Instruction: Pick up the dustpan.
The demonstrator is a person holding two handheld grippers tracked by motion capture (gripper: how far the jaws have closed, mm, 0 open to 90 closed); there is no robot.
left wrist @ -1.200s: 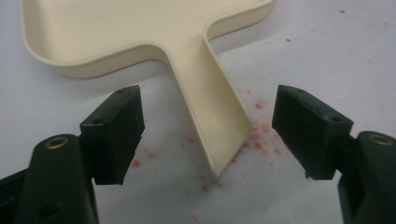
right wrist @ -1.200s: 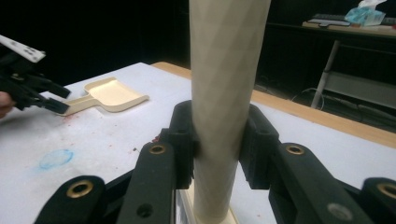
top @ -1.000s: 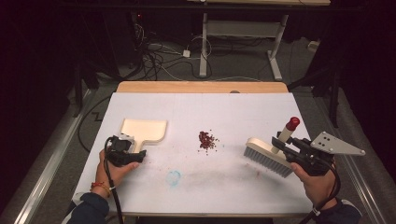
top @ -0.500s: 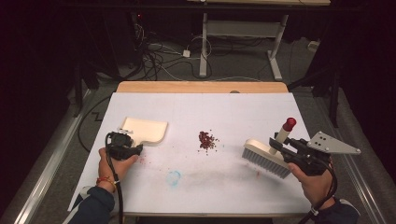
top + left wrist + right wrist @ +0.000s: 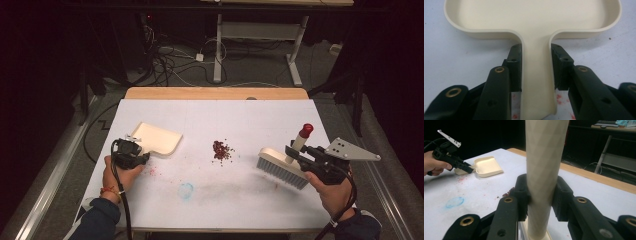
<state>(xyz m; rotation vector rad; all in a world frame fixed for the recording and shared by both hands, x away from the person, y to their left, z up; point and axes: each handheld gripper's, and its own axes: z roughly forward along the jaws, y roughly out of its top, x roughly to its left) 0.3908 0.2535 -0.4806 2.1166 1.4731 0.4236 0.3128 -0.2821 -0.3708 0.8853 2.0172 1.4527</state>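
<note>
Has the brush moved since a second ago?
No. The brush sits in the same spot right of the red crumbs, held by the right gripper.

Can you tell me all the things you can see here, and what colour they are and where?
dustpan: one, cream, left part of the table, handle between the left gripper's jaws
brush: one, cream with grey bristles and a red tip on its handle, right part of the table
crumbs: one small pile, dark red, middle of the table
blue smudge: one, near front of the table
table: one, white top with a wooden far edge
cables: several, on the floor behind the table
left gripper: black, jaws have just been closing, now shut on the dustpan handle
right gripper: black, shut on the brush handle
</note>
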